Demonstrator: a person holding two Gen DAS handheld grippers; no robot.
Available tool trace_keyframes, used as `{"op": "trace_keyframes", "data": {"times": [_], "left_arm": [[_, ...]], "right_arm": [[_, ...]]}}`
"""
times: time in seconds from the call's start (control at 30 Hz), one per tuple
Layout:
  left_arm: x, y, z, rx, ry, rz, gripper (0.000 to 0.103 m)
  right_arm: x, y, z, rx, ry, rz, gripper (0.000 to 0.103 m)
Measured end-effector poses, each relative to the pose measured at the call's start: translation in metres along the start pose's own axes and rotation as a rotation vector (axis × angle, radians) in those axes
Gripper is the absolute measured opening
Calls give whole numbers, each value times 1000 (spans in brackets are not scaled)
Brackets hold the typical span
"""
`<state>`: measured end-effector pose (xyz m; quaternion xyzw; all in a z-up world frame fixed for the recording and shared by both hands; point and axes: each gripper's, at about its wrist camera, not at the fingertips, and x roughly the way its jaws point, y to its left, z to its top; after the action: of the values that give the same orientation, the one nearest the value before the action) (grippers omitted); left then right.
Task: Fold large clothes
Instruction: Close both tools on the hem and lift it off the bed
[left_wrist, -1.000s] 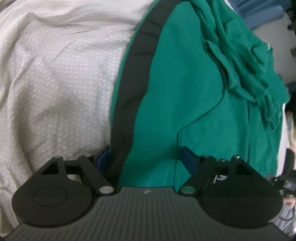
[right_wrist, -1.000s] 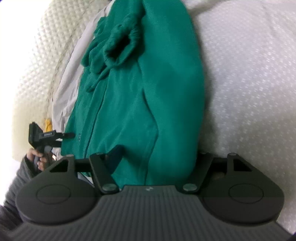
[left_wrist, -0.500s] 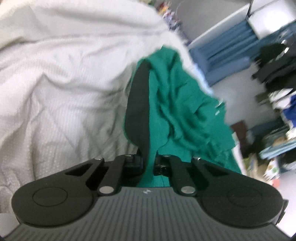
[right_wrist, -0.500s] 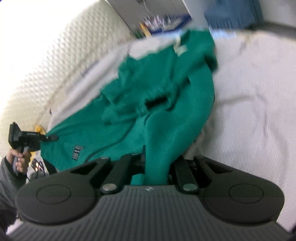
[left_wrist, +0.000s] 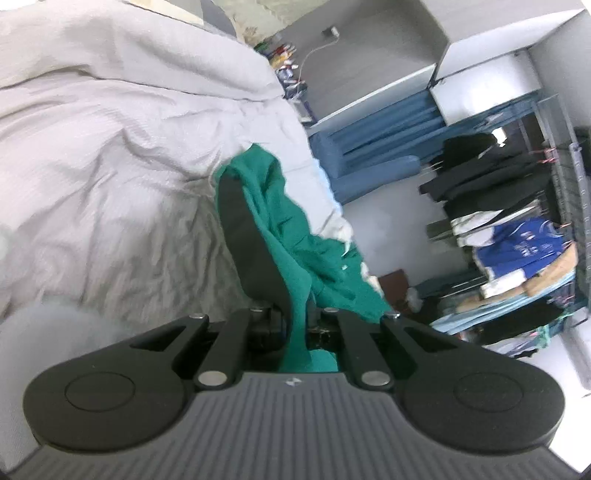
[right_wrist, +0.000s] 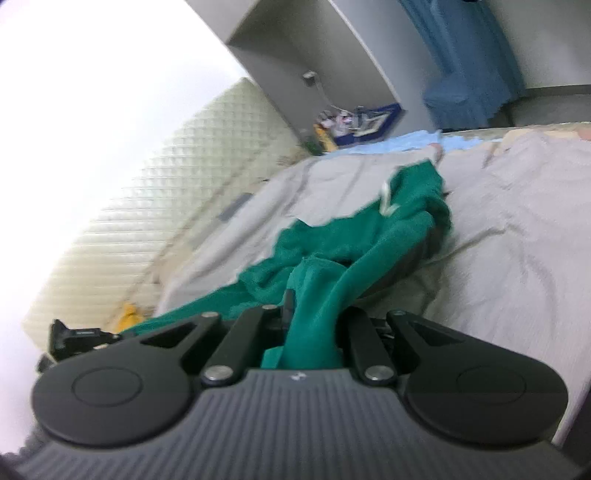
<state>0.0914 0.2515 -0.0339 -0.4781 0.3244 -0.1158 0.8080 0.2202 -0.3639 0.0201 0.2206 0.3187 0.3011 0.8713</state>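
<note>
Bedding (left_wrist: 110, 192) in pale grey is covering the bed and filling the left wrist view from 8 to 12 o'clock, wrinkled and lying in loose folds; in the right wrist view the same bedding (right_wrist: 509, 236) is spreading from 1 to 4 o'clock. Shelves with blue curtains (left_wrist: 373, 140) are standing at 1 o'clock in the left wrist view, and a rack of hanging clothes (left_wrist: 517, 229) is crowding the 3 o'clock side. A quilted cream headboard (right_wrist: 155, 218) is rising at 9 to 10 o'clock in the right wrist view.

On the bedding the green garment (left_wrist: 291, 236) with its black band is stretching from the middle of the view toward 6 o'clock, partly lifted off the bed, its far end bunched on the covers. In the right wrist view it (right_wrist: 354, 240) is trailing from 1 o'clock toward the centre, blurred.

The left gripper (left_wrist: 297, 332) is clamping narrowly on a fold of the green garment. The right gripper (right_wrist: 314, 328) is likewise pinching a bunched fold of it. At 8 o'clock in the right wrist view the left gripper (right_wrist: 79, 338) is showing small and dark.
</note>
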Motion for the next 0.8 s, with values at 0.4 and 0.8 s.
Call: {"op": "trace_keyframes", "data": {"times": [0.4, 0.8], "left_arm": [[-15, 44, -30, -22, -88, -63, 7], [128, -15, 118, 8, -144, -64, 8]], "right_arm": [[-15, -7, -37, 181, -10, 43, 9], [101, -71, 58, 375, -120, -60, 9]]}}
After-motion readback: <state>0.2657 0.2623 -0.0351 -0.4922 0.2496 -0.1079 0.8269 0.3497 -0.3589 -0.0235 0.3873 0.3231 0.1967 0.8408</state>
